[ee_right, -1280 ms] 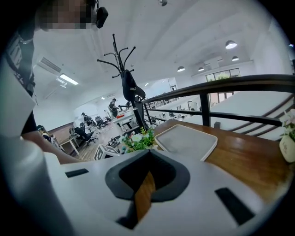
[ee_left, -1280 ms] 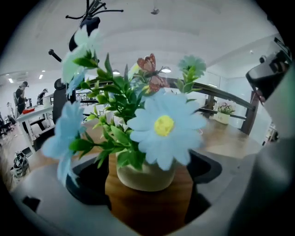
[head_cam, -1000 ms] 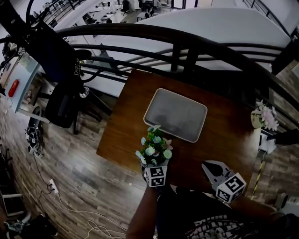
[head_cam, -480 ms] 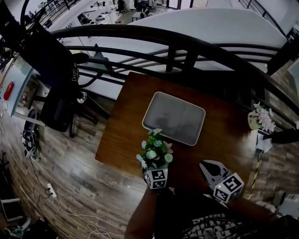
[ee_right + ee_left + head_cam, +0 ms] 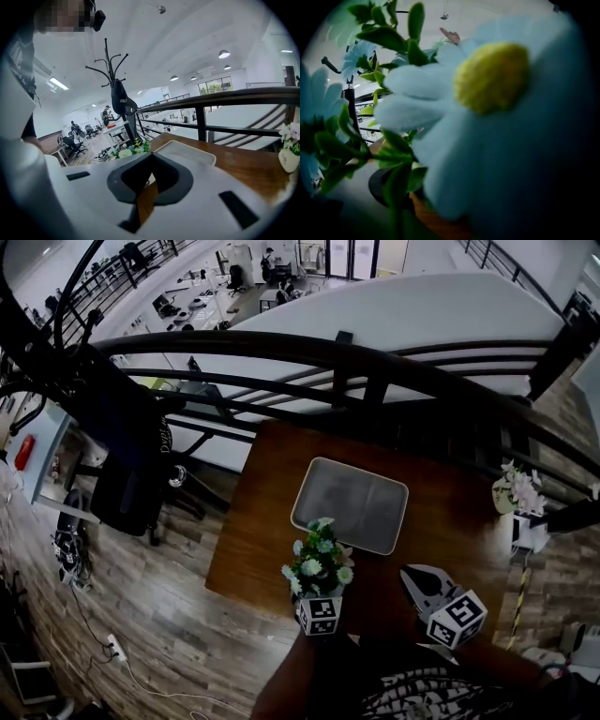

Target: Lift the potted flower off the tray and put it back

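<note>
Left gripper (image 5: 317, 604) still holds potted flower (image 5: 319, 559) beside tray (image 5: 352, 502).

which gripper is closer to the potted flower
Left. The left gripper is right up against the potted flower, whose blooms fill its view. The right gripper is off to the flower's right, clear of it, jaws together.
</note>
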